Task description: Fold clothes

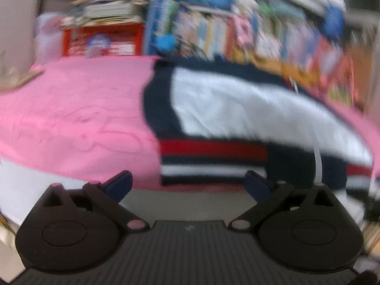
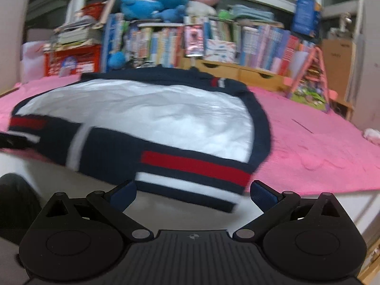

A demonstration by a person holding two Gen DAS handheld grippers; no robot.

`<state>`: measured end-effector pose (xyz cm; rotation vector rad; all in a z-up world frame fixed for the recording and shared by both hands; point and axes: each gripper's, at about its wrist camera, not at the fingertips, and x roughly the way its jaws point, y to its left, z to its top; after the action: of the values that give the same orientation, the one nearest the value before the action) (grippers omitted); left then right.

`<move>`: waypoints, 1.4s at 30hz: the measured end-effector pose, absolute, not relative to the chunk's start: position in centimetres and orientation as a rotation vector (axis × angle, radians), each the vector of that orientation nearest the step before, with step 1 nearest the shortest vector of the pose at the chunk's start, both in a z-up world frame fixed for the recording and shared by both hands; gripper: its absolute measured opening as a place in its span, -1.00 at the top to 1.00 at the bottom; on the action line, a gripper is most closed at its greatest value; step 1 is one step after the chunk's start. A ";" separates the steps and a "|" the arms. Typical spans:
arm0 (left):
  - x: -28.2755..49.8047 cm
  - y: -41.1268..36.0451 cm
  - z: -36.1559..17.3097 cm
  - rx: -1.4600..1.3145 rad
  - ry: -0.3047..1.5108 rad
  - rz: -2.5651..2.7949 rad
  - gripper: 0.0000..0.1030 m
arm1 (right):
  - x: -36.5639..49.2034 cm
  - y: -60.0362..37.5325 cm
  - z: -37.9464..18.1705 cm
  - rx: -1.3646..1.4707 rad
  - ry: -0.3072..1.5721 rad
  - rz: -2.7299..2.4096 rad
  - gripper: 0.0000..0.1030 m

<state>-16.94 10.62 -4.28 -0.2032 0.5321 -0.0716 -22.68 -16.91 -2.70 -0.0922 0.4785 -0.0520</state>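
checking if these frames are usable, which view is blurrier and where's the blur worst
Left wrist view: heavier motion smear, worst on the bookshelf; the sweater has soft edges, the left gripper stays crisp. Right wrist view: milder blur, book spines and plush toys recognisable, right gripper sharp. Both bend toward the edges.

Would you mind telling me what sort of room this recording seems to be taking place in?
Probably a child's bedroom. A pink bedspread covers a bed where the sweater lies, a packed bookshelf stands behind it, and plush toys sit on top.
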 end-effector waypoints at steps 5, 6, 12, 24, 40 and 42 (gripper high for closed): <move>-15.9 14.3 -5.7 -0.468 0.551 -0.117 -0.98 | -21.9 -20.2 -3.3 0.059 0.497 0.020 -0.98; -15.5 15.0 -6.1 -0.522 0.561 -0.129 -0.98 | -21.8 -20.9 -3.3 0.101 0.499 0.046 -0.98; -13.8 16.7 -7.0 -0.659 0.557 -0.227 -0.94 | -19.9 -23.1 -3.2 0.238 0.496 0.149 -0.97; -15.7 15.6 -1.7 -0.563 0.461 -0.385 0.45 | -21.1 -27.5 -0.3 0.526 0.540 0.221 0.40; -6.7 11.7 4.1 -0.274 0.405 -0.364 0.45 | -11.5 -26.9 7.1 0.533 0.479 0.240 0.68; -4.9 11.3 3.8 -0.248 0.432 -0.340 0.45 | -9.1 -26.7 7.3 0.518 0.488 0.229 0.68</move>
<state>-4.88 11.31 3.79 -0.2479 0.4321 -0.3401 -9.15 -26.69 7.32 0.5184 0.4882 0.2287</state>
